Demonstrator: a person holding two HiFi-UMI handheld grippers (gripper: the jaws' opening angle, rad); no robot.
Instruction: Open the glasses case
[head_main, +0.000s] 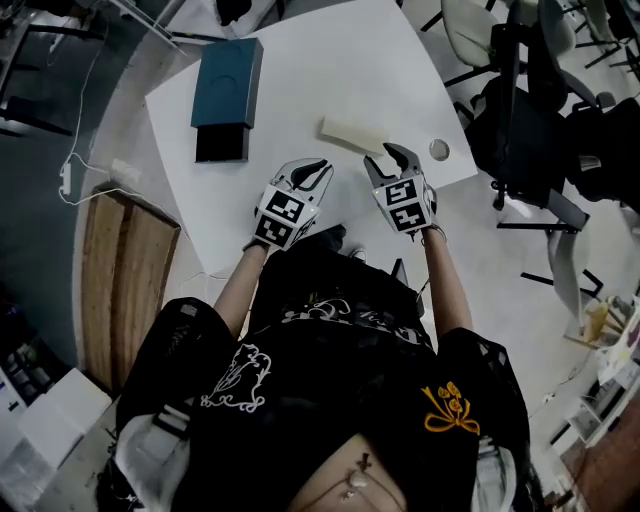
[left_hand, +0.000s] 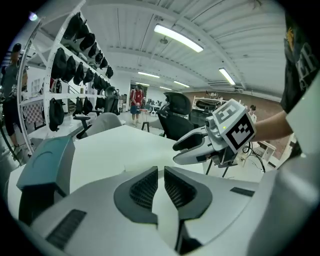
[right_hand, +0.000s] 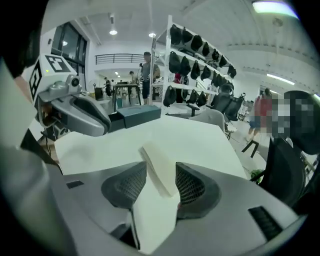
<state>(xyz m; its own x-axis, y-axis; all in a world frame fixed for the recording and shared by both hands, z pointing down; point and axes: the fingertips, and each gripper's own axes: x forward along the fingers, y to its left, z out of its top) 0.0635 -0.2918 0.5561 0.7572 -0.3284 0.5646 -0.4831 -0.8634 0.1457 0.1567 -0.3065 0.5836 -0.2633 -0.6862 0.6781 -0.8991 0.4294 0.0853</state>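
A cream glasses case lies closed on the white table, right of the middle. My right gripper stands open just short of the case's near end. In the right gripper view the case runs away from me between the two spread pads, and neither pad presses on it. My left gripper hovers over the table to the left of the right one, shut with nothing in it. Its pads stand almost together over bare table.
A teal box with a black end stands at the table's far left. A small round grommet sits near the right edge. Black office chairs crowd the floor at the right, and a wooden board lies at the left.
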